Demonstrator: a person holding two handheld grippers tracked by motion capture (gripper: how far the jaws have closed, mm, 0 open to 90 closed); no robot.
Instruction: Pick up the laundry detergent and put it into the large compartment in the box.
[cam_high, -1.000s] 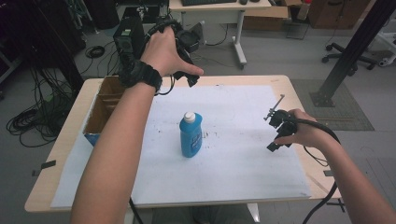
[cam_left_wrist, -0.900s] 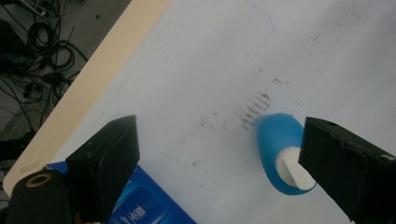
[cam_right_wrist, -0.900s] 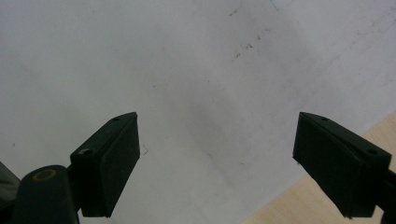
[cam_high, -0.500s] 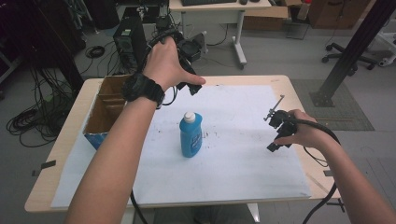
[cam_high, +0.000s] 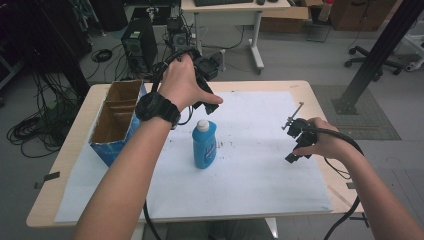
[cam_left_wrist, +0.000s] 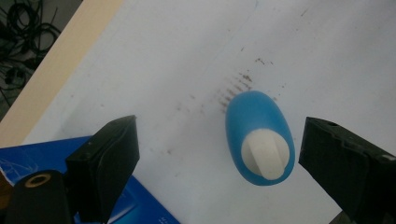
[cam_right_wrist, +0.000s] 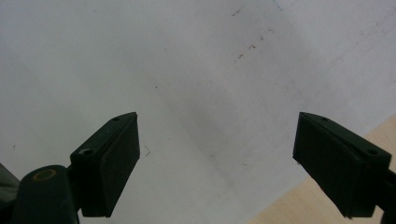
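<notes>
A blue bottle (cam_high: 204, 146) with a white cap stands upright on the white paper near the table's middle. In the left gripper view I look straight down on the blue bottle (cam_left_wrist: 260, 138), which lies between the jaws and nearer the right one. My left gripper (cam_left_wrist: 219, 129) is open and hangs well above the bottle without touching it; in the high view the left gripper (cam_high: 206, 100) sits just behind the cap. My right gripper (cam_high: 293, 142) is held low over the paper at the right. The right gripper (cam_right_wrist: 217, 117) is open with nothing between its jaws.
An open blue cardboard box (cam_high: 117, 120) with brown inside walls stands at the table's left, close to the bottle; a corner of this box (cam_left_wrist: 140, 205) shows by my left jaw. The white paper (cam_high: 250, 170) covers most of the wooden table (cam_high: 70, 150). The table edge (cam_right_wrist: 299, 210) lies under my right gripper.
My left hand has carried its gripper from the far edge behind the box rightward and nearer, to above the bottle. The right gripper and the bottle have not moved.
</notes>
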